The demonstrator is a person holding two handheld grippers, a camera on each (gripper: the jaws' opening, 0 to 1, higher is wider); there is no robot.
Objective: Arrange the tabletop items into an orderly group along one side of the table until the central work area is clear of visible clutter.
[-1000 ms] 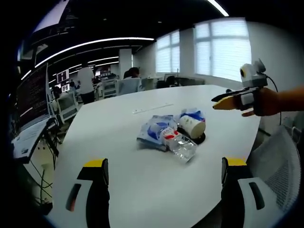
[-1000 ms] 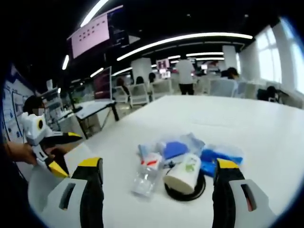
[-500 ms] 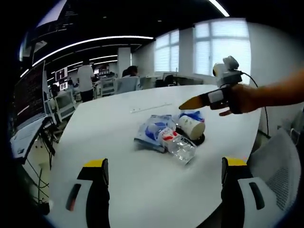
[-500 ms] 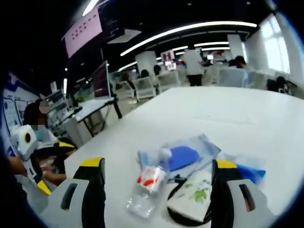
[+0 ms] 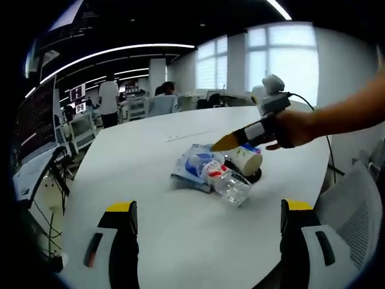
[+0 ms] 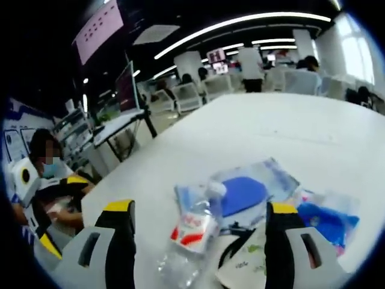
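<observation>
A small heap lies mid-table: a clear plastic bottle (image 5: 227,182) with a red label on its side, a white paper cup (image 5: 245,160) tipped over on a black cable ring (image 5: 254,176), and a blue-and-white plastic packet (image 5: 194,164). My right gripper (image 5: 218,145), held by a hand, reaches in from the right with its tips just above the packet and cup. In the right gripper view its jaws stand wide apart (image 6: 201,241) over the bottle (image 6: 192,224), the packet (image 6: 248,191), the cup (image 6: 245,268) and a blue bag (image 6: 328,220). My left gripper (image 5: 207,241) is open, short of the heap.
The white table (image 5: 150,198) is round-edged, with a thin strip (image 5: 192,136) lying farther back. A mesh chair (image 5: 352,205) stands at the right edge. Desks, monitors and people fill the office behind. My left gripper (image 6: 60,211) and the person holding it appear beyond the table edge.
The right gripper has swung in from the table's right side and down toward the heap, its tips now above the packet and cup. The left gripper has stayed put.
</observation>
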